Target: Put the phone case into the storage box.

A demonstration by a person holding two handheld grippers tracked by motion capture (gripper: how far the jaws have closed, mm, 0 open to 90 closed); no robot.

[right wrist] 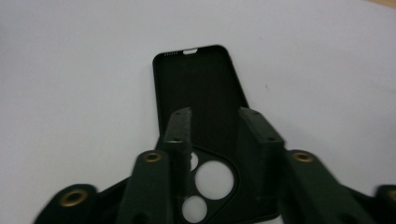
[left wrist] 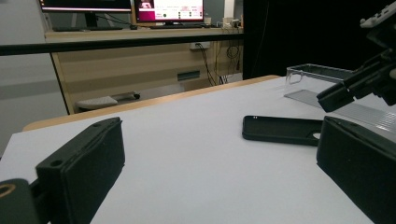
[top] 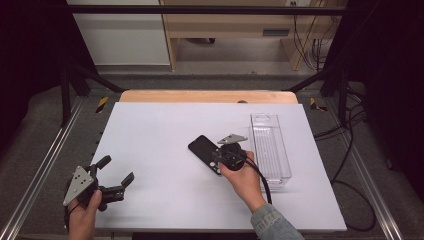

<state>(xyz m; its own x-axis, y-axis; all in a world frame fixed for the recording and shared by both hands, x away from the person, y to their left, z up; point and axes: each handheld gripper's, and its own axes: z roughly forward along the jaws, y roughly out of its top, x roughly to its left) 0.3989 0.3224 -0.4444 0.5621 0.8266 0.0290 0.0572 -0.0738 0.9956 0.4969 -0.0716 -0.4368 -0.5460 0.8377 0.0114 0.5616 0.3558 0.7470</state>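
One phone case (top: 205, 152), one clear bin (top: 270, 150) beside it. Right gripper (right wrist: 215, 122) narrow above case, cutouts visible; left gripper (top: 116, 175) wide.

Your table sheet (top: 165, 150) is plain white, laid over a light wood top (top: 207, 96) that shows as a tan strip at the far edge. Your phone case (top: 205, 151) is matte black throughout, and the long bin (top: 270, 150) beside it is clear and colourless with a ribbed floor. Both of your grippers, left (top: 116, 176) and right (right wrist: 215, 123), are black with brass-coloured rivets and grey plates; your right sleeve (top: 272, 222) is blue denim.
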